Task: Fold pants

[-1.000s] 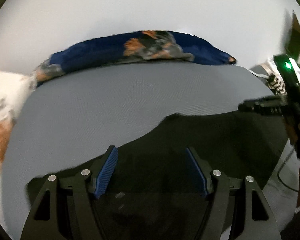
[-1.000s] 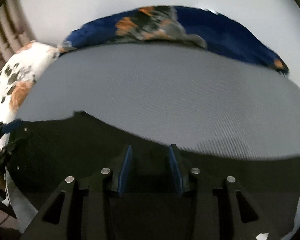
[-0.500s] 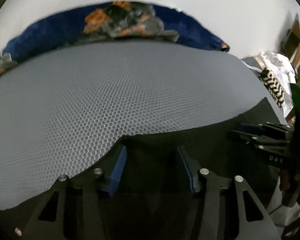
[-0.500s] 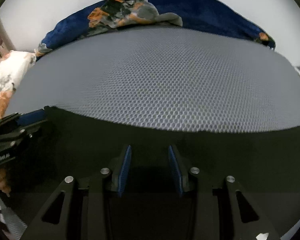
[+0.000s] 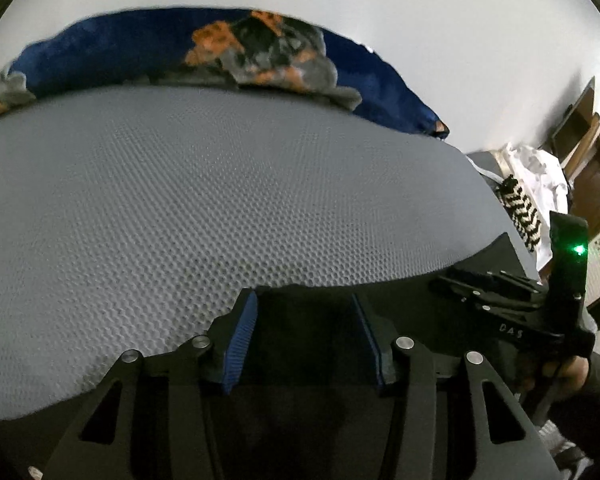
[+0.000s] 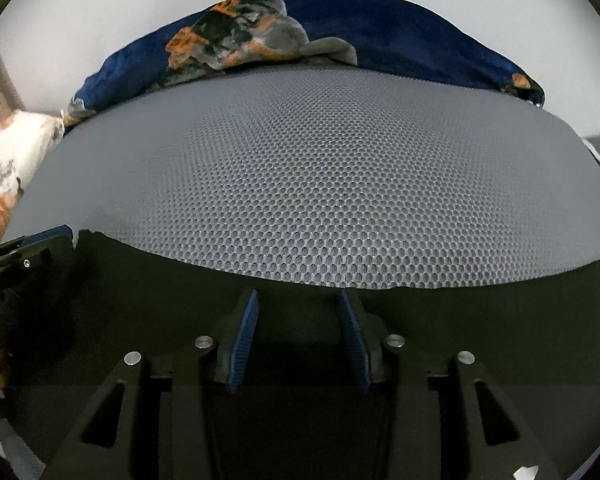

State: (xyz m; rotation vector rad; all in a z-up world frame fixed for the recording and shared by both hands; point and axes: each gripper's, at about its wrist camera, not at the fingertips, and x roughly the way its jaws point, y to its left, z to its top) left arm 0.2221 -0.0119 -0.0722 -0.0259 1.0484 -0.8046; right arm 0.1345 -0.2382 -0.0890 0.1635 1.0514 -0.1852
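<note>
The black pants (image 5: 412, 296) lie flat on a grey honeycomb mattress (image 5: 220, 208), their far edge just past my fingertips. My left gripper (image 5: 304, 304) stands open over that edge near the pants' left end, nothing between its blue pads. My right gripper (image 6: 298, 304) is open too, over the same edge of the pants (image 6: 160, 288), fabric beneath it. The right gripper shows at the right of the left wrist view (image 5: 492, 288); the left gripper shows at the left of the right wrist view (image 6: 20, 256).
A blue floral blanket (image 6: 340, 36) lies bunched along the mattress's far edge against a white wall. A white and orange pillow (image 6: 8, 168) sits at far left. White cloth and a striped item (image 5: 528, 184) lie off the right side near wooden furniture.
Both grippers have moved forward to the pants' far edge. The left gripper's jaws have narrowed from a second ago but stay apart. The pants now lie flat.
</note>
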